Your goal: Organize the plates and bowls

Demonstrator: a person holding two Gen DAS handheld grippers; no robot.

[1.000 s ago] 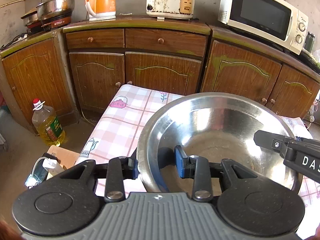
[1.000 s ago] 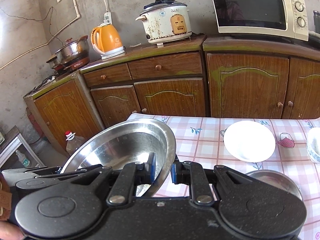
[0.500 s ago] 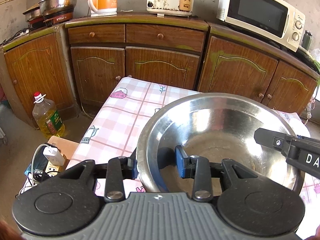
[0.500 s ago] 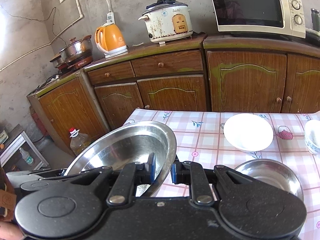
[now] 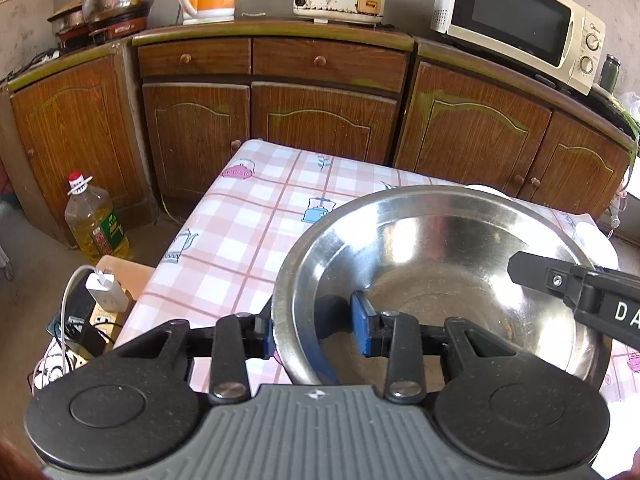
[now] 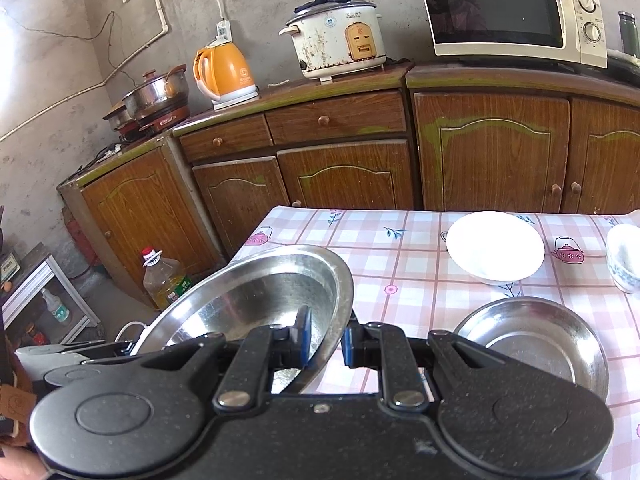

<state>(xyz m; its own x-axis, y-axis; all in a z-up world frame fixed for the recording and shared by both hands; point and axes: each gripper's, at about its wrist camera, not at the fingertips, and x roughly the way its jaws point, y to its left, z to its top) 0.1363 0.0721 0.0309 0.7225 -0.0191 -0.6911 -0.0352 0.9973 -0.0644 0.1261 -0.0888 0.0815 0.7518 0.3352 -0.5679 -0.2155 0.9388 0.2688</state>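
Checked counter (image 6: 420, 280): both grippers, left gripper (image 5: 316, 330) and right gripper (image 6: 326, 340), clamping large steel basin (image 5: 440, 280) rim; uneven lift risking slipping

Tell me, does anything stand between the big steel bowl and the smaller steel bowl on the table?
Nothing visible does. The big steel bowl, gripped at its rim, hangs left of the smaller steel bowl, with only bare tablecloth between.

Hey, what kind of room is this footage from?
Most likely a home kitchen: a microwave, a rice cooker and a kettle stand on wooden cabinets, with bowls on a checked table.
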